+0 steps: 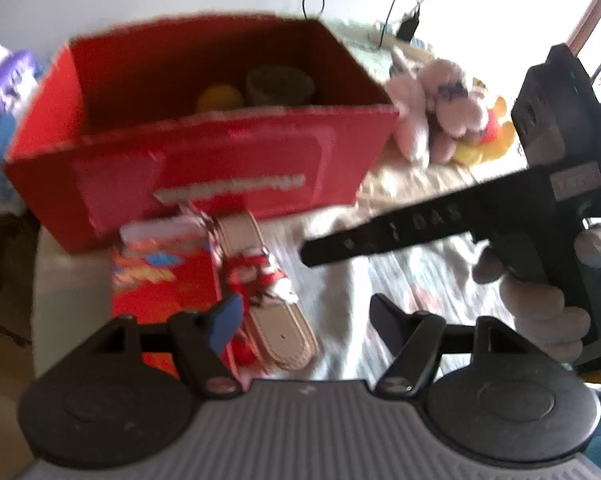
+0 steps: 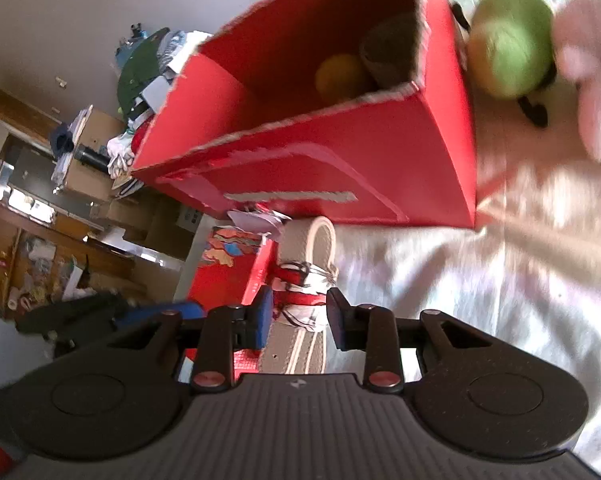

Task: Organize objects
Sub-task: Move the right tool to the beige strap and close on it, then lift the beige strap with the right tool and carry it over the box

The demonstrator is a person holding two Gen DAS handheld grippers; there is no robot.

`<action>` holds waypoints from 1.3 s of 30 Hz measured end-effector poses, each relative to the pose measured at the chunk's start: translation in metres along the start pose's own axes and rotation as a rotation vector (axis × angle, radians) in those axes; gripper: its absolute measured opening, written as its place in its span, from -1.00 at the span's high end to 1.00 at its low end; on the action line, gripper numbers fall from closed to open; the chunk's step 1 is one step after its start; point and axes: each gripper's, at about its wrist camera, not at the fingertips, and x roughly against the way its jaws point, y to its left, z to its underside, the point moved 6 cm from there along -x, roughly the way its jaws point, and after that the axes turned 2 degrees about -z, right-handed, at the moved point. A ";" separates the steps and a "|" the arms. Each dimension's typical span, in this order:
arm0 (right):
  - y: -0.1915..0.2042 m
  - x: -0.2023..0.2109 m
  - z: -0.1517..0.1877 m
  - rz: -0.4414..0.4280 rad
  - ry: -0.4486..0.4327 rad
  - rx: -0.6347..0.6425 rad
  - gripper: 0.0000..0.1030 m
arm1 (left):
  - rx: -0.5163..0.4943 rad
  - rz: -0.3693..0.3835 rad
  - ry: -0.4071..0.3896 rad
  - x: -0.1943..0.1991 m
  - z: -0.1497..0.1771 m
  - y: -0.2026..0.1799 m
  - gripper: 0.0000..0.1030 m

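we hold a gripper in each hand over a bed covered with a pale patterned sheet [image 1: 420, 280]. the left gripper [image 1: 306, 322] hangs with its fingers apart and nothing between them; its blue pad [image 1: 224, 320] sits in front of the small red cereal box [image 1: 160, 276], whether touching it we cannot tell. beside that box lies a beige sandal with red and white straps [image 1: 268, 296], its sole pointing toward the big red cardboard box [image 1: 204, 168] just behind. the right gripper [image 2: 300, 314] has its fingers spread on either side of the sandal's strapped middle [image 2: 304, 280]; the pads stand close to the straps but a gap shows on each side, so we read no clamp yet. from the left wrist view, the right gripper appears as a dark body with a long black finger [image 1: 400, 228], gripped by a hand [image 1: 540, 312]. inside the red box sit a yellow ball [image 2: 338, 76] and a dark round cup [image 2: 388, 54]. right of the box lie a pink plush toy [image 1: 432, 108] and a green ball [image 2: 508, 40] near it. blur softens most edges.
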 end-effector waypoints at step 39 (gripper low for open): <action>-0.035 0.002 0.012 0.079 -0.036 -0.085 0.33 | -0.146 0.089 0.152 -0.068 0.004 -0.018 -0.56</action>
